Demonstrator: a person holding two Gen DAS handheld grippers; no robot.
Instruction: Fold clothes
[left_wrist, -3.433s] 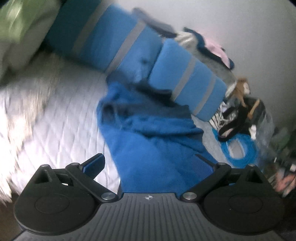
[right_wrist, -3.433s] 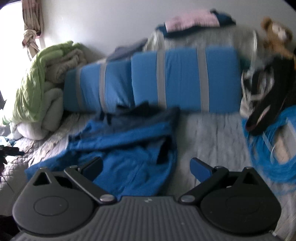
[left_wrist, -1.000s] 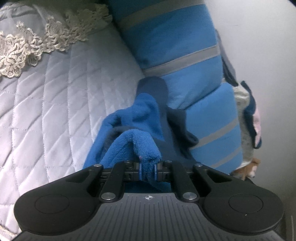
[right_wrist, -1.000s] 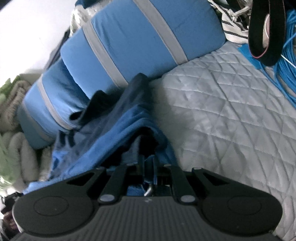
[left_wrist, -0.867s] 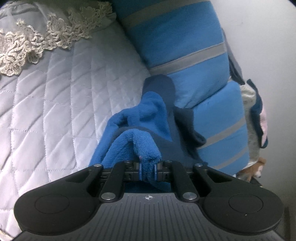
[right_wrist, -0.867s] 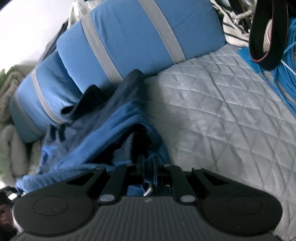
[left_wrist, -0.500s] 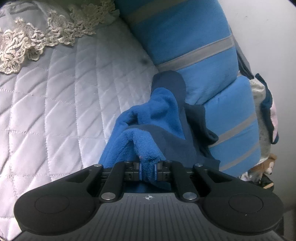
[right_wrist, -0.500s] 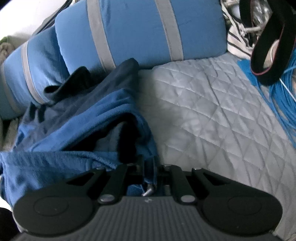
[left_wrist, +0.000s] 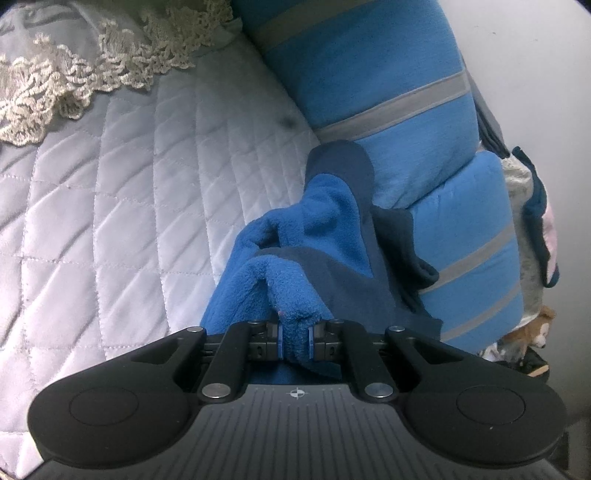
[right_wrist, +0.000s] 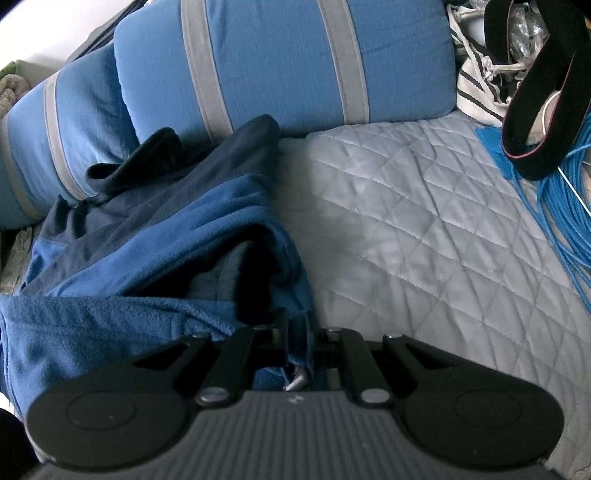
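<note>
A blue fleece jacket (left_wrist: 317, 236) with navy panels lies bunched on the quilted grey bedspread (left_wrist: 110, 206), its collar end against the striped pillows. My left gripper (left_wrist: 294, 338) is shut on a fold of its bright blue hem. In the right wrist view the same fleece jacket (right_wrist: 155, 251) spreads to the left, and my right gripper (right_wrist: 299, 341) is shut on its front edge, with a metal zipper pull (right_wrist: 297, 382) hanging just behind the jaws. The cloth stretches between the two grips.
Two blue pillows with grey stripes (right_wrist: 280, 62) line the back of the bed. A lace-edged cover (left_wrist: 74, 85) lies at the far left. Blue cord coils (right_wrist: 561, 206), a black strap (right_wrist: 535, 85) and a striped bag sit at the right. A stuffed toy (left_wrist: 532, 336) lies by the wall.
Both grippers, open and apart from the jacket in the oldest frames, have since shut on its edges. Over the last second the right view has rolled and shifted, bringing more fleece in at lower left.
</note>
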